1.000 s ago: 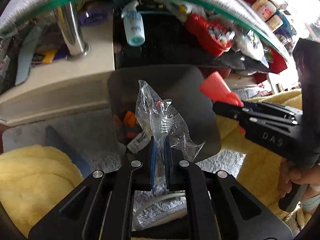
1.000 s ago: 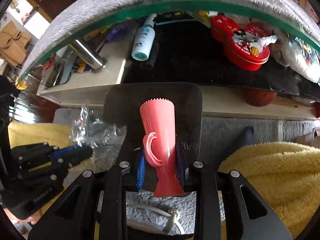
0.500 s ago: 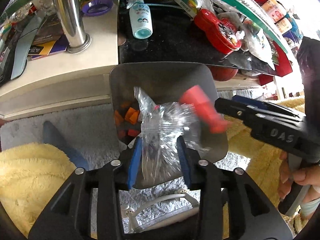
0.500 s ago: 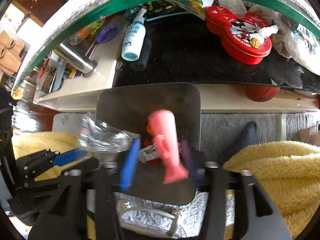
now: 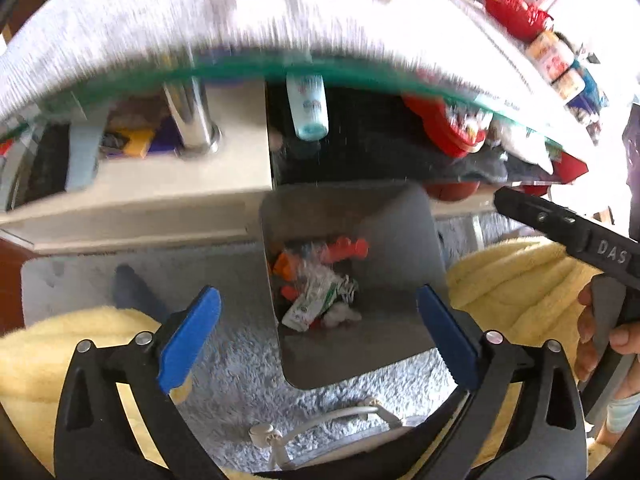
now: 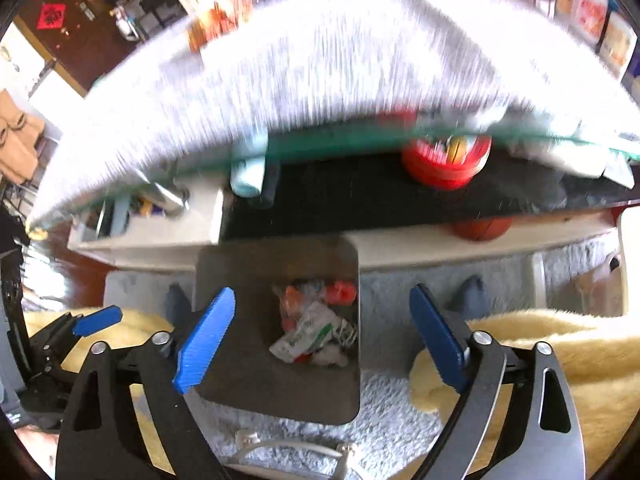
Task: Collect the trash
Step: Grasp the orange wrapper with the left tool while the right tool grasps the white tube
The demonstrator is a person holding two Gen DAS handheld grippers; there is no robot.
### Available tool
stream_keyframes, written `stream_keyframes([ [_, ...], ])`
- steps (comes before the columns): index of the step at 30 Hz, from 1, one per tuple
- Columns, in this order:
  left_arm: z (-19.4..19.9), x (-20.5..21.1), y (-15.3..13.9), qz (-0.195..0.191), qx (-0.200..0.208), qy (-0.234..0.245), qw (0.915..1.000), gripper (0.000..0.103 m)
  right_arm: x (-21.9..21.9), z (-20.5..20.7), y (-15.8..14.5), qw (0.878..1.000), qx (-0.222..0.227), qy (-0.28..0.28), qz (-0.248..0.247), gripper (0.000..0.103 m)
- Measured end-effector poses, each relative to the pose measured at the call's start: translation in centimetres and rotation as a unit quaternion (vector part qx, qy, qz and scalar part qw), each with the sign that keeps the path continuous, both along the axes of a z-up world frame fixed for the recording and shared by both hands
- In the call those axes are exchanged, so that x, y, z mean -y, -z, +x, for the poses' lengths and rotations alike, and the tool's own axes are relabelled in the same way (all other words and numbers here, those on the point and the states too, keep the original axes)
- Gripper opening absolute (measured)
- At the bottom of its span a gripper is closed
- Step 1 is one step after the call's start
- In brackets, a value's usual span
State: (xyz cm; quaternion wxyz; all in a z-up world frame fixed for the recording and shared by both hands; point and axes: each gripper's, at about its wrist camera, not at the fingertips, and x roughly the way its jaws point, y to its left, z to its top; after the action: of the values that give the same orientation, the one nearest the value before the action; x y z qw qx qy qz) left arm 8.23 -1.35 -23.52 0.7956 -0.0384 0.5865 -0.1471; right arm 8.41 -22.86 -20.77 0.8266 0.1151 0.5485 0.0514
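A dark grey trash bin (image 5: 400, 216) stands on the grey rug below both grippers; it also shows in the right wrist view (image 6: 248, 260). Inside lie a clear plastic wrapper (image 5: 316, 280), a pink-red plastic piece (image 5: 348, 249), orange scraps and a white-green packet (image 6: 308, 334). My left gripper (image 5: 320, 336) is wide open and empty above the bin. My right gripper (image 6: 320, 340) is wide open and empty above the bin too. The right gripper's body (image 5: 568, 232) shows at the right of the left wrist view.
A glass-topped table edge with a grey cloth (image 5: 240, 32) hangs over the bin. On the shelf beneath lie a spray bottle (image 5: 308, 108), a red tin (image 6: 444, 160) and a chrome leg (image 5: 192, 120). Yellow fluffy fabric (image 6: 560, 352) flanks the bin. A white cable (image 5: 320, 420) lies on the rug.
Both grippers opened wide. The plastic wrapper and the pink-red piece dropped into the bin. Both grippers rose and tilted up, bringing the table top into view.
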Motion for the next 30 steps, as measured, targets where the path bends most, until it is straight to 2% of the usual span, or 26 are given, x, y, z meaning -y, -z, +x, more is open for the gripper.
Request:
stream_keyframes([
  [5,1.0,0.0,-3.5,-0.006,0.036,0.006,0.9993,0.095,-0.1,1.8,-4.0,0.999,0.047,-0.005,0.010,0.091],
  [13,4.5,-0.9,-7.3,0.009,0.074,0.009,0.9972,0.095,-1.4,6.7,-6.6,0.997,0.073,-0.017,0.006,0.090],
  [15,5.5,-0.9,-7.9,0.020,0.080,0.013,0.9965,0.095,-1.7,8.3,-6.6,0.997,0.071,-0.017,0.012,0.087],
  [19,7.6,-1.1,-8.6,0.029,0.084,0.012,0.9960,0.095,-2.8,10.6,-5.9,0.998,0.060,-0.019,0.021,0.066],
  [21,8.6,-1.3,-8.8,0.023,0.083,0.010,0.9962,0.095,-3.5,11.4,-5.6,0.998,0.053,-0.024,0.027,0.063],
  [30,10.7,-1.7,-8.3,0.024,0.076,0.013,0.9968,0.095,-5.5,14.4,-3.7,0.999,0.029,-0.025,0.023,0.063],
])
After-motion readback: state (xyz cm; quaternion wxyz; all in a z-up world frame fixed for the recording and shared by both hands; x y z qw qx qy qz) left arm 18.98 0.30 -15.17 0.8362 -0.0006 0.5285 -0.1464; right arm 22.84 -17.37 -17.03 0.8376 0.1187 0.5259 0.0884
